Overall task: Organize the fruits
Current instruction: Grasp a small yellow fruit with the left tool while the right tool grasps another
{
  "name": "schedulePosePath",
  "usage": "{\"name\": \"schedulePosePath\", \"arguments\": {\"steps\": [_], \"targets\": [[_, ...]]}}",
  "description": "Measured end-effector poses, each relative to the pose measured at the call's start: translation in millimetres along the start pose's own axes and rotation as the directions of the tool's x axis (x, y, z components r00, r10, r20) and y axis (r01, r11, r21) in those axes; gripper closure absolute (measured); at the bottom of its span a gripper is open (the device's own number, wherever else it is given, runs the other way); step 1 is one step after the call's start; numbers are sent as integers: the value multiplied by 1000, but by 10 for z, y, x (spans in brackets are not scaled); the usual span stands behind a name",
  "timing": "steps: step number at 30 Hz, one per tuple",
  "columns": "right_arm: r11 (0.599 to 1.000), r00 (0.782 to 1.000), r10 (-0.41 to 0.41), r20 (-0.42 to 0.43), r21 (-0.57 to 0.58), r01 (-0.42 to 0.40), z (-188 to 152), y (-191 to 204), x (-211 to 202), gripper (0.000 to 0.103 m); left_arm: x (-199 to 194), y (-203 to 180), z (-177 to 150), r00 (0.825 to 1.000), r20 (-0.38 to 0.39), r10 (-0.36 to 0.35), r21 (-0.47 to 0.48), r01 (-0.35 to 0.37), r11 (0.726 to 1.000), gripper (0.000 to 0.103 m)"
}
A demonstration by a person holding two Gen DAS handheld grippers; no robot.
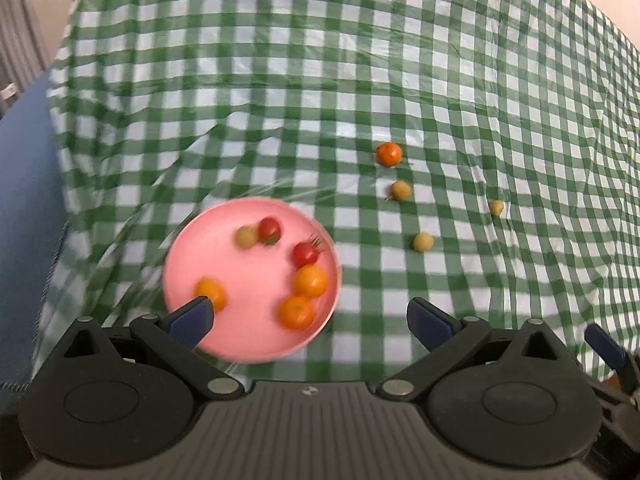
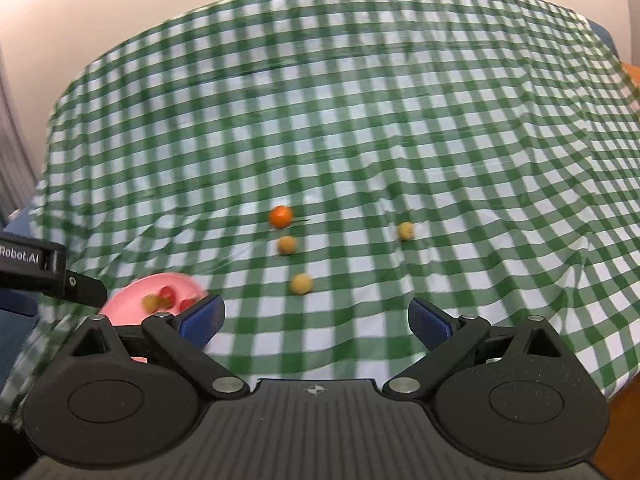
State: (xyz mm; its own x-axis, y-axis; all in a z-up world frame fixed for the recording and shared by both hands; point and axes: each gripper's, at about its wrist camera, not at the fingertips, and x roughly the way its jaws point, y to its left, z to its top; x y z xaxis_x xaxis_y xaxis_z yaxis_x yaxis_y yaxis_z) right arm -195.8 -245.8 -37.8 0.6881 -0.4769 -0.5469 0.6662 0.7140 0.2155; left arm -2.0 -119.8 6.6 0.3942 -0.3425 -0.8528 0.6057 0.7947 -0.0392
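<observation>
Well, we're past the halfway mark by the look of it: the pink plate [image 1: 224, 264] already carries six fruits, three orange ones, two red tomatoes [image 1: 269, 229] and a pale one, all loose on its floor. Out on the green check cloth [image 1: 360, 60], four are left to collect: an orange fruit [image 2: 281, 216] at the far end of the group, a pale fruit [image 2: 287, 245] just near of it, another pale one [image 2: 301, 283] nearer again, and a last pale one [image 2: 405, 231] off to the right, well apart from the rest. Now the tools. Left gripper [image 1: 310, 320] hangs over the plate's near rim, jaws spread wide, nothing between them; one blue finger overlaps an orange fruit in that view, though contact can't be judged. Right gripper [image 2: 316, 322] is spread just as wide and empty, above bare cloth, with the nearest pale fruit lying just beyond its fingers. That one looks the likely next pick.
</observation>
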Motion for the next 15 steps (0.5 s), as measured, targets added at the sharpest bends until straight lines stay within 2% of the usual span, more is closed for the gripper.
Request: {"name": "schedulePosePath", "arguments": {"steps": [6, 9, 11, 15], "targets": [[997, 997, -72, -2, 11, 72, 120, -437, 566, 4, 672, -360, 521, 1000, -19, -1, -1, 1, 1000, 0], [993, 993, -116, -2, 30, 116, 200, -648, 999, 4, 1061, -546, 733, 999, 20, -40, 4, 40, 999, 0], [987, 988, -155, 6, 48, 154, 278, -752, 1338, 4, 1355, -697, 845, 999, 25, -27, 39, 26, 999, 0], [975, 975, -220, 5, 32, 220, 399, -867, 2042, 4, 1969, -906, 1022, 999, -44, 0, 80, 3, 997, 0]]}}
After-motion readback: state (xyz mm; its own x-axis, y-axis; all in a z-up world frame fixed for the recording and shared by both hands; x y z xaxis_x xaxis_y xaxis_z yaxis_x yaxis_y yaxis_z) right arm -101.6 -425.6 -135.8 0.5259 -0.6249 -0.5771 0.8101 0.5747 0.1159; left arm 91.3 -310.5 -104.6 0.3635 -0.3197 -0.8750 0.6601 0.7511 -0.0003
